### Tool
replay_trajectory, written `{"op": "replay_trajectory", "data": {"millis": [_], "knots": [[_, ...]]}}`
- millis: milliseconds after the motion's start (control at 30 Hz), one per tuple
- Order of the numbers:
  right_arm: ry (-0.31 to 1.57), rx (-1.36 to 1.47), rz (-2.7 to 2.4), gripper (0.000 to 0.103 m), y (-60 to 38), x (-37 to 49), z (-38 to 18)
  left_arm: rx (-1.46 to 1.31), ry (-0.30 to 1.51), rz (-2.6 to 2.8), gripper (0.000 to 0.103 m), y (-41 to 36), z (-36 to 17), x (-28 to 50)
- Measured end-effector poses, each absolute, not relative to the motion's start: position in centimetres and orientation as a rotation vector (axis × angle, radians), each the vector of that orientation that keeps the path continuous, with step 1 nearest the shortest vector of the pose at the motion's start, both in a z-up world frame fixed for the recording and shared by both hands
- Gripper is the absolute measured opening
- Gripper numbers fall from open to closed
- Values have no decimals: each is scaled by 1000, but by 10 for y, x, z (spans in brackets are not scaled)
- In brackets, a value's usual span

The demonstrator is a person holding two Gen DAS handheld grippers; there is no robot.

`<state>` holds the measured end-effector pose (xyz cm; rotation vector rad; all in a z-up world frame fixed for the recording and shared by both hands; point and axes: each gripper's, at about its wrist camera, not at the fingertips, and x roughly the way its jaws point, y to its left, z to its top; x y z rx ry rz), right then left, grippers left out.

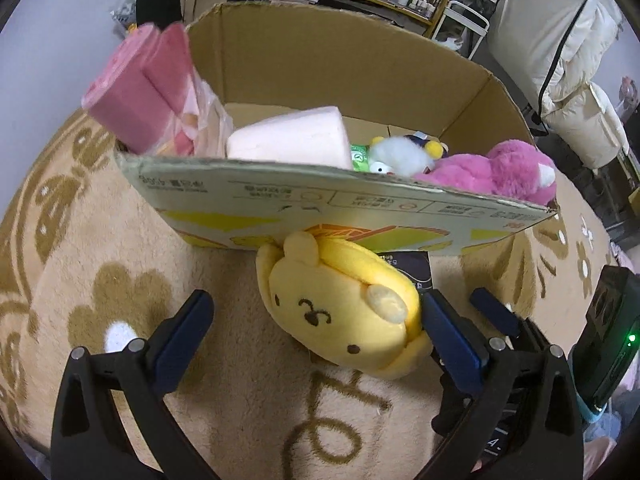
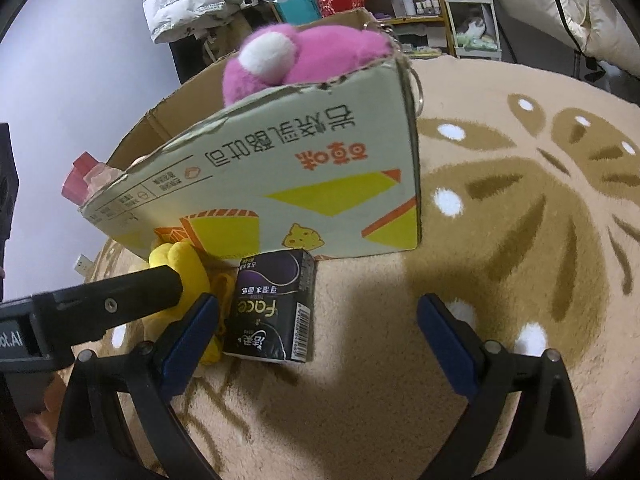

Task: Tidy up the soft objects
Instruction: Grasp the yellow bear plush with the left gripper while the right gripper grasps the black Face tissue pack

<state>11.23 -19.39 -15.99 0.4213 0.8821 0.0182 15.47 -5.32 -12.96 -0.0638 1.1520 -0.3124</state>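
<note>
A: Item one: yellow plush (image 1: pixel 344 312); lies on the beige rug (image 1: pixel 120 248), tilted, its upper end touching the front wall of the cardboard box (image 1: pixel 320 196).

B: Handling, by my judgement: light, soft, compressible; not fragile, not slippery; take it across the round head, where the stuffing is fullest.

A: Position against the left gripper (image 1: pixel 316 340): jaws wide; plush between them, pressed up to the right finger, clear of the left finger; nothing clamped.

B: Item two: black tissue pack (image 2: pixel 272 308); on the rug just beside the plush, near the box front.

A: Handling, by my judgement: light; yields a little, film wrap may be slick; grip across the flat faces.

B: Position against the right gripper (image 2: pixel 320 340): jaws wide, holding nothing; pack just ahead of them, close to the left finger.

A: Already in the box: pink plush (image 1: pixel 492 172) at the right corner; white plush (image 1: pixel 396 156); pale foam block (image 1: pixel 292 136); pink rolls (image 1: pixel 140 88) at the left end.

B: Remaining outside, as judged: items one and two.
</note>
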Motion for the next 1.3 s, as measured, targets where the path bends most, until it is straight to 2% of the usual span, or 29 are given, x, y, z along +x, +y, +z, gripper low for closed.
{"op": "replay_trajectory", "data": {"millis": [433,633,800,867,900,933,967,1100,1300], "knots": [[904,443,33,103,-202,113,-162,-86,1157,-301,100,-58,-139,156],[916,441,54,94,-200,113,-163,-54,1126,-289,100,-65,-140,155],[928,441,90,94,-203,110,-161,-72,1134,-302,96,-63,-140,155],[934,446,103,94,-208,108,-162,-90,1135,-308,93,-60,-140,155],[934,447,105,94,-209,107,-161,-95,1134,-314,88,-60,-140,154],[932,449,106,94,-210,106,-161,-101,1132,-332,77,-60,-139,153],[930,449,106,94,-211,105,-160,-109,1136,-359,73,-62,-138,152],[936,441,112,93,-210,102,-158,-80,1129,-356,68,-64,-135,148],[935,422,132,87,-202,104,-157,-86,1138,-358,62,-61,-128,147]]}}
